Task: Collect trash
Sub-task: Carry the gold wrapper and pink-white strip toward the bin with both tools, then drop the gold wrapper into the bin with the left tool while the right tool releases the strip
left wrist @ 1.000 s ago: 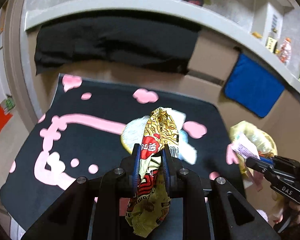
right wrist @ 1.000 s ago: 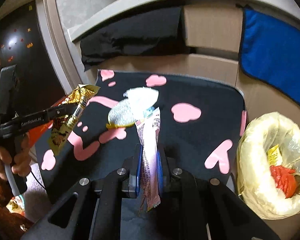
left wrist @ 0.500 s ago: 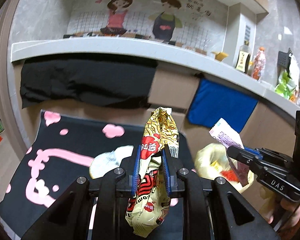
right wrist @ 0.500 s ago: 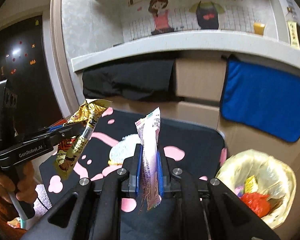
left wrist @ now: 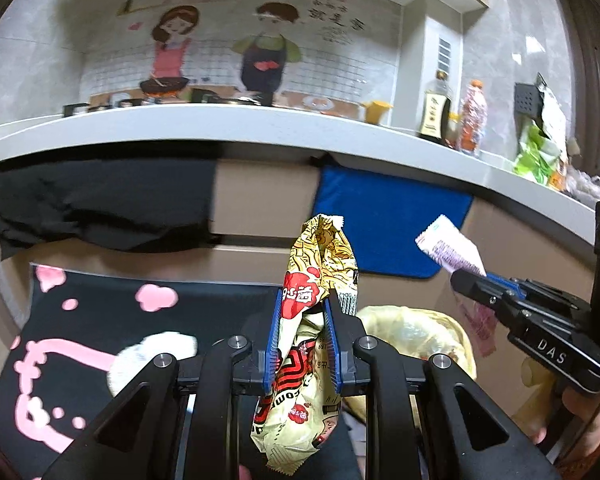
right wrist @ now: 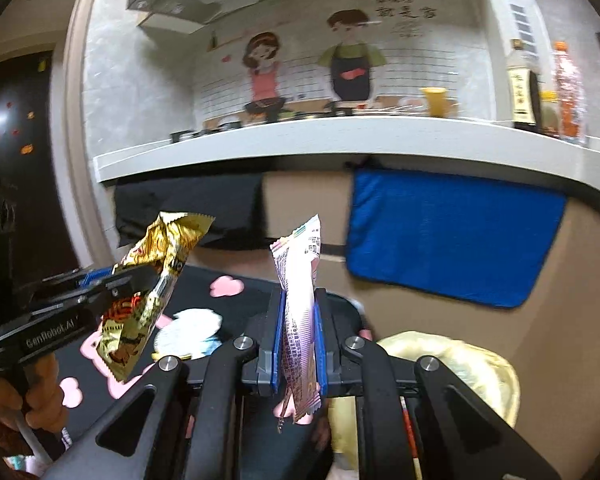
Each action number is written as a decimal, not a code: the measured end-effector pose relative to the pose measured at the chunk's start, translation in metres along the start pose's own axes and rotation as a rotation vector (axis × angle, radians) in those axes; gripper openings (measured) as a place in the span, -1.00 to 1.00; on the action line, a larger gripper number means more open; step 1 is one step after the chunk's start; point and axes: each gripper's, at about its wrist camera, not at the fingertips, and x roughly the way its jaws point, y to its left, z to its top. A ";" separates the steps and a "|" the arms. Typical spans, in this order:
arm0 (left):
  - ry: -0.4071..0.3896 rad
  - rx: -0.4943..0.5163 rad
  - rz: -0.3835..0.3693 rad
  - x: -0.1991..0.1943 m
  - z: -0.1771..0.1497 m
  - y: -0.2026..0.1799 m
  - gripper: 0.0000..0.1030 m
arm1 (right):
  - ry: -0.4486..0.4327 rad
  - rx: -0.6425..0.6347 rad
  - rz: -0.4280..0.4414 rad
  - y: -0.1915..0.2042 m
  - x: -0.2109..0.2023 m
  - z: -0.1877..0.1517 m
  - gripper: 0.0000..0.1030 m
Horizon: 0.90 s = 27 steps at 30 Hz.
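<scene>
One yellow-lined bin, contents hidden.

A crinkled, glossy foil-like snack wrapper, yellow and red, sits at the centre of the left wrist view between ribbed blue pads on the left tool, which is matt black plastic with shiny metal screws. In the right wrist view, a smooth, glossy pink and white plastic sachet stands at centre in the right tool. Below lies a matt black mat with pink shapes. A soft blue cloth hangs at right; a thin, translucent yellow plastic bag is lower right.
</scene>
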 end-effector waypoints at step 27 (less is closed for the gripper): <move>0.186 0.026 -0.149 0.152 -0.040 -0.103 -0.59 | 0.083 0.171 -0.206 -0.143 0.019 -0.055 -0.75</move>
